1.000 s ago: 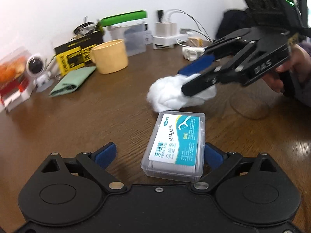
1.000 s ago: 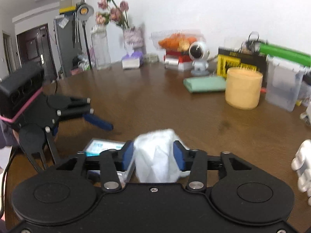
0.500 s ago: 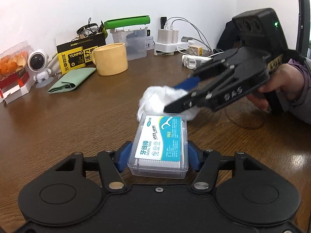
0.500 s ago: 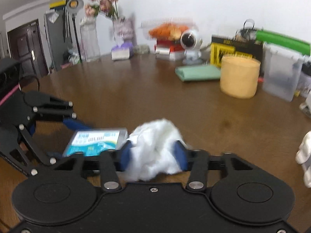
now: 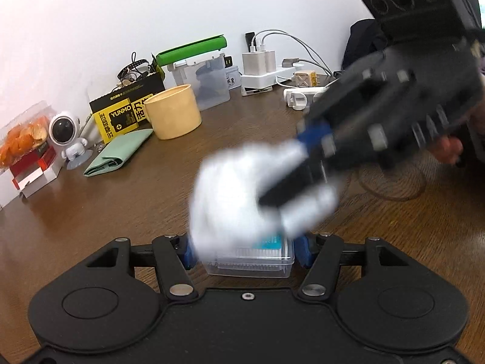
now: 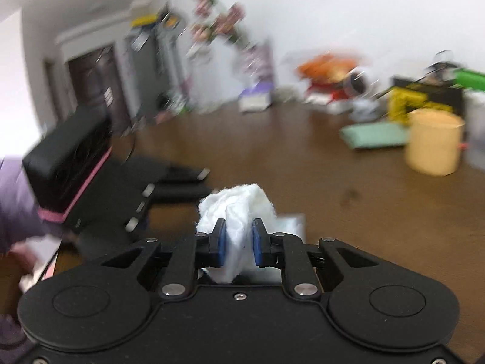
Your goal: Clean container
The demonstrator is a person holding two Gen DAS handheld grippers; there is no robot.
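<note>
A clear plastic floss-pick container (image 5: 251, 261) with a blue and white label is clamped between my left gripper's (image 5: 245, 250) blue pads. My right gripper (image 6: 238, 242) is shut on a wad of white tissue (image 6: 238, 209). In the left wrist view the right gripper (image 5: 306, 163) reaches in from the right and presses the blurred tissue (image 5: 239, 191) onto the container's lid, hiding most of the label. In the right wrist view only a pale corner of the container (image 6: 291, 223) shows behind the tissue.
The brown wooden table (image 5: 106, 206) carries a yellow cup (image 5: 172, 112), a green cloth (image 5: 121, 151), a yellow and black box (image 5: 121, 112), an astronaut figure (image 5: 66, 139), a clear bin (image 5: 206, 82), and chargers with cables (image 5: 266, 69) along the back wall.
My left gripper closed on the container and holds it. My right gripper brought the tissue down onto the lid and is moving fast, blurring both views.
</note>
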